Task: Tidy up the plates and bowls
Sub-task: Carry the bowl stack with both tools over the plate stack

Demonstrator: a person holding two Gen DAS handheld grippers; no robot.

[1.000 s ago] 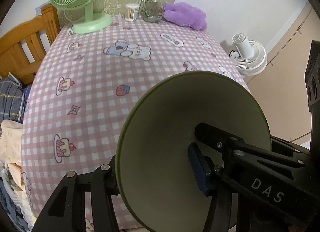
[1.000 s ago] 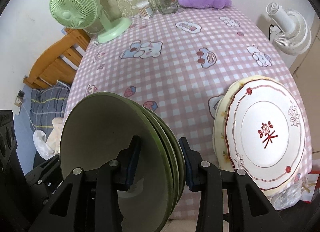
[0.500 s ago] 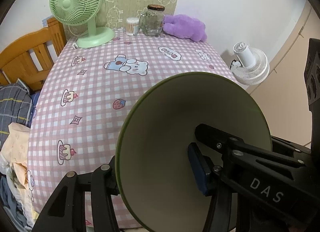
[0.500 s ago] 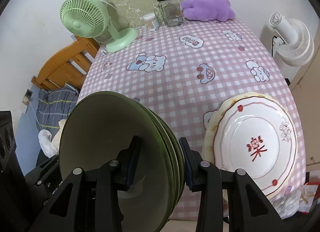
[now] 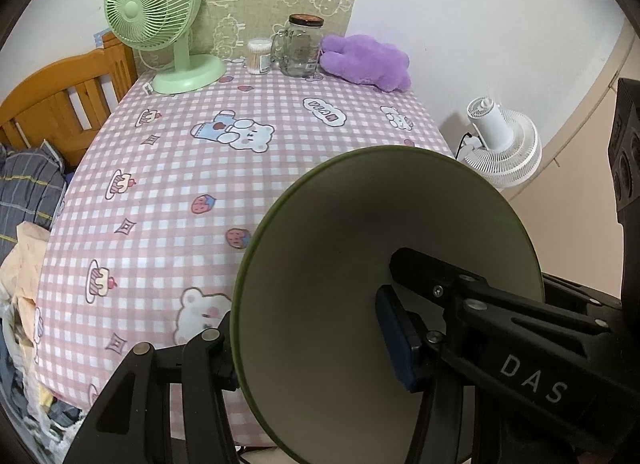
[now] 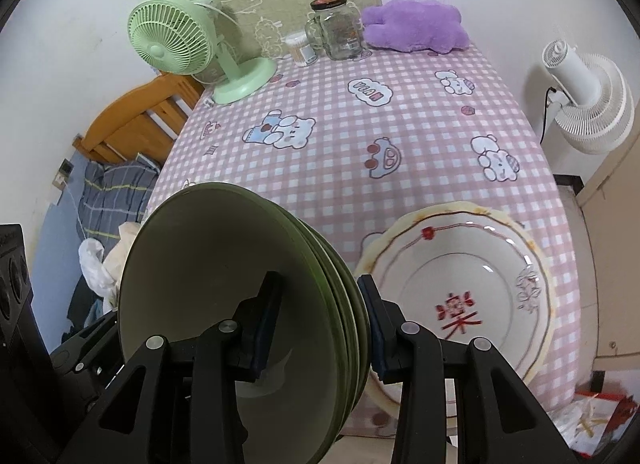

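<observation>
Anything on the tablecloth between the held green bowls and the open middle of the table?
Nothing visible. The stack of olive-green bowls is clamped by both grippers; the checked pink tablecloth ahead is bare. The white red-trimmed plates sit off to the right, near edge.

— How does the left gripper (image 5: pixel 308 348) stand?
— It points steeply downward. Its jaws are part-way apart and clamped across the stack of green bowls (image 5: pixel 384 296): one blue pad lies against the inside of the nearest bowl, while the other finger reaches behind the rim.

— And the right gripper (image 6: pixel 316 328)?
— Much the same pose, tilted steeply down. Its jaws sit a little narrower, one pad inside the stack and one pressed on the outermost bowl's back.

— Do both grip the same stack?
— Yes, from opposite sides; part of the left gripper's black body shows beyond the right one's left finger.
</observation>
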